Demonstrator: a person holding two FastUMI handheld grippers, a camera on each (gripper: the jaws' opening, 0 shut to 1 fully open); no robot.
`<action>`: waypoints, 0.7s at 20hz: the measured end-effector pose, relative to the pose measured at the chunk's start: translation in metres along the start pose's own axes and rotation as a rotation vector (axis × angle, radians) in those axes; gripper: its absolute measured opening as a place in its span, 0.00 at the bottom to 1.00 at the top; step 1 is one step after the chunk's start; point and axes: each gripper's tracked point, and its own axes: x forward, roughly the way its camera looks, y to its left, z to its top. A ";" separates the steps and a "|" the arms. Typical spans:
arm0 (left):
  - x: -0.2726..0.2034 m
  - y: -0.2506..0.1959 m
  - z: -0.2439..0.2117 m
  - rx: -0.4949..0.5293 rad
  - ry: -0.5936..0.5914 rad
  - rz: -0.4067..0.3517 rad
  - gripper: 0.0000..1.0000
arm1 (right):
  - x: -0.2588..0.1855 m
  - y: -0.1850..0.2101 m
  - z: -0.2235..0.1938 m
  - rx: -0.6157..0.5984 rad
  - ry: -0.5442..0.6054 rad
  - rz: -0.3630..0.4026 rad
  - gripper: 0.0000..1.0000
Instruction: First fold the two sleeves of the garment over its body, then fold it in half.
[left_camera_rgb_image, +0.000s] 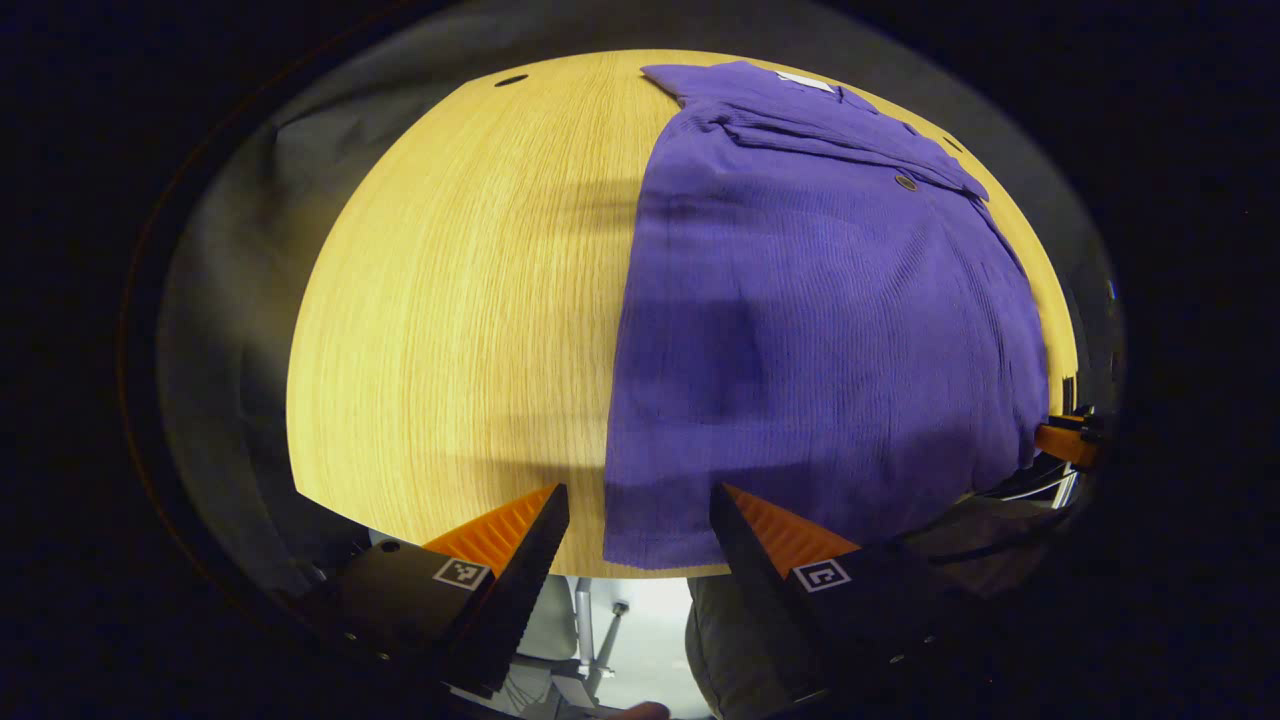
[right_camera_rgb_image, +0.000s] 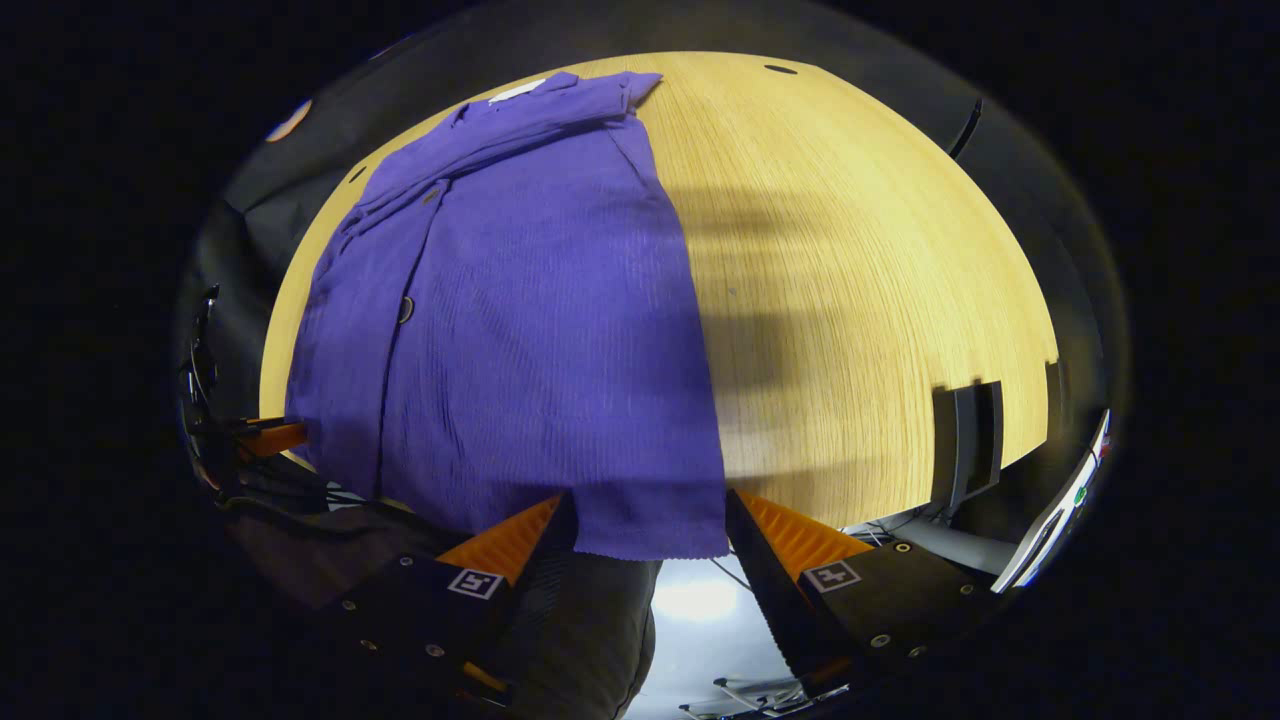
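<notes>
**Sleeves folded in; half-fold about to start at the hem**

Left gripper view: The left gripper (left_camera_rgb_image: 638, 535) is spread wide, fingers apart and holding nothing. It sits at the near edge of the wooden table (left_camera_rgb_image: 450, 300), with the near left corner of the purple shirt (left_camera_rgb_image: 820, 330) lying between its fingers. The shirt lies flat on the table as a narrow rectangle. Its long axis runs away from the near edge: hem close, collar at the far side. The other gripper shows at the shirt's near right corner.

Right gripper view: The right gripper (right_camera_rgb_image: 650, 540) is also spread, empty, and bracketing the shirt's (right_camera_rgb_image: 520, 330) near right hem corner, which overhangs the table (right_camera_rgb_image: 880, 300) edge slightly. The collar points away.

Judgement: both sleeves appear already folded over the body, so the half-fold is the step in hand. The next move calls for both grippers to pinch their hem corners together, then carry the hem evenly toward the collar.
</notes>
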 end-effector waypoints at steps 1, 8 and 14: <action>-0.001 -0.001 -0.003 -0.012 0.010 -0.003 0.94 | 0.000 -0.002 0.001 -0.013 0.010 -0.013 0.92; 0.001 -0.022 0.000 0.058 0.058 -0.036 0.24 | 0.004 0.005 -0.002 -0.035 0.068 -0.025 0.32; 0.000 -0.024 0.001 0.043 0.061 -0.072 0.08 | 0.005 0.025 -0.003 0.098 0.070 0.051 0.06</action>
